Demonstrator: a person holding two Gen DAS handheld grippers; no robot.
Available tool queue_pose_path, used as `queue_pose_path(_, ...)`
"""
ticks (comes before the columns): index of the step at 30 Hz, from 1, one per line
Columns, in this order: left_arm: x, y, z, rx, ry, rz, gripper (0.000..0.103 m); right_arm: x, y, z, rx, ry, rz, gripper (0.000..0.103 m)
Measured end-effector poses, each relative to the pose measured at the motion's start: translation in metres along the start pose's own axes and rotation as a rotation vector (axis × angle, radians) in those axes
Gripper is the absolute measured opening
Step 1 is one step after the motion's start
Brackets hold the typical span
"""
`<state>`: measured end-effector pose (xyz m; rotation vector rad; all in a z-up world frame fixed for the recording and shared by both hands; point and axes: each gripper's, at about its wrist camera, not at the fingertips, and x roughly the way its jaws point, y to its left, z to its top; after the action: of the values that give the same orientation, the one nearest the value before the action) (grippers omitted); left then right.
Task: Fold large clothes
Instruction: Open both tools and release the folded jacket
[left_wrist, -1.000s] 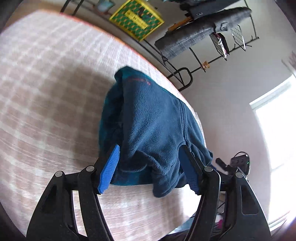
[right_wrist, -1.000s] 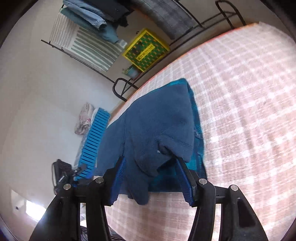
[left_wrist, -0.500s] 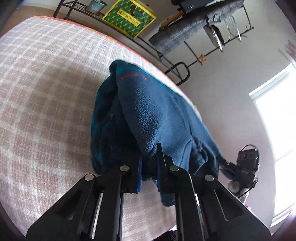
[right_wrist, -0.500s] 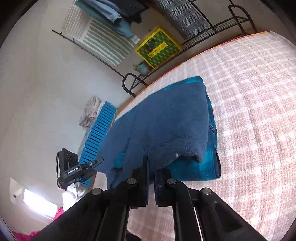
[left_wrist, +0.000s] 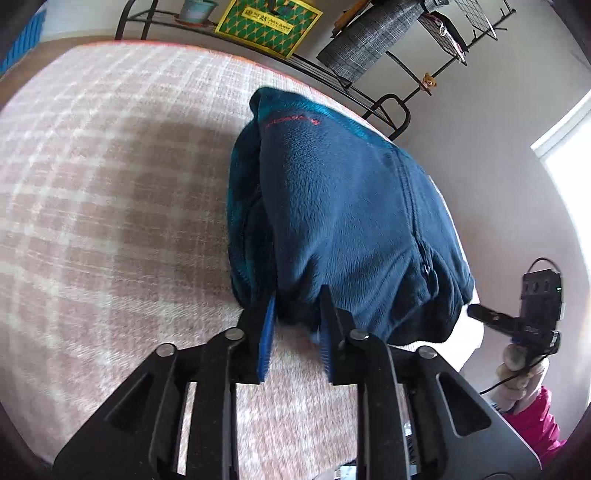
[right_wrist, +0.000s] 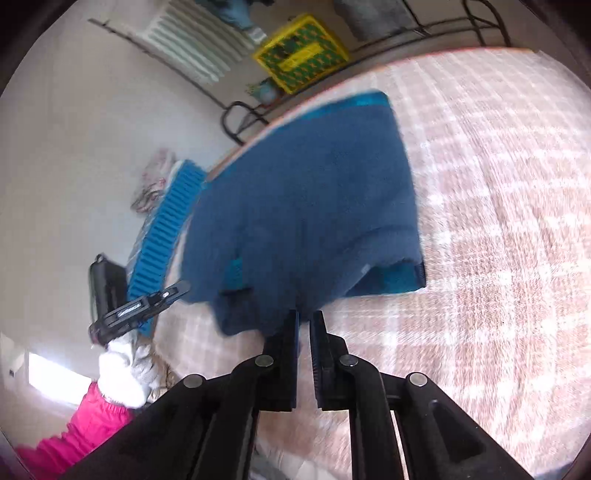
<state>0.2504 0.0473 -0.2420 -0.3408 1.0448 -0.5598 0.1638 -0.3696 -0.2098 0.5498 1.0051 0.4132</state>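
1. Work surface: a bed with a pink-and-white checked cover (left_wrist: 110, 184). It fills most of both wrist views.

2. Task item: 1 dark blue fleece jacket (left_wrist: 332, 206). It lies folded lengthwise along the side edge of the bed. Its far end reaches close to the far corner. A teal inner layer shows under the top layer along the inboard side. In the left wrist view, the outboard side of the jacket drapes over the side edge.

3. Left gripper (left_wrist: 297, 299): I see it angled down at the near hem of the jacket. Its jaws stand a short way apart and have just been opening. A fold of the hem fills the gap at the tips. I cannot tell whether the blue pads (left_wrist: 266, 332) press on it.

4. Right gripper (right_wrist: 304, 314): I see it angled down at the same near hem, nearer the side edge of the bed. Its jaws stand a narrow slot apart and have just been opening. The tips meet the hem. Bare cover shows through the slot, and no fabric is clamped there. This view is blurred.

5. Surroundings: a gloved hand (left_wrist: 521, 373) with a pink sleeve (right_wrist: 85, 417) shows beyond the side edge. A yellow crate (left_wrist: 269, 22) sits on a black rack (left_wrist: 373, 99) past the far edge.
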Motion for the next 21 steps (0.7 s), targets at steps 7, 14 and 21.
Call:
queue_pose_path(7, -0.045, -0.056, 0.039, 0.165, -0.186, 0.077, 0.021, -0.042, 0.07, 0.033, -0.334, -0.17, -0.097, 0.032)
queue_pose_path(14, 0.013, -0.081, 0.117, 0.158, -0.211, 0.088, 0.025, 0.03, 0.074, 0.134, -0.368, -0.203, -0.146, 0.032)
queue_pose_path(21, 0.09, -0.046, 0.139, 0.158, -0.095, 0.207, 0.025, 0.106, 0.031, 0.153, -0.302, -0.059, -0.206, 0.032)
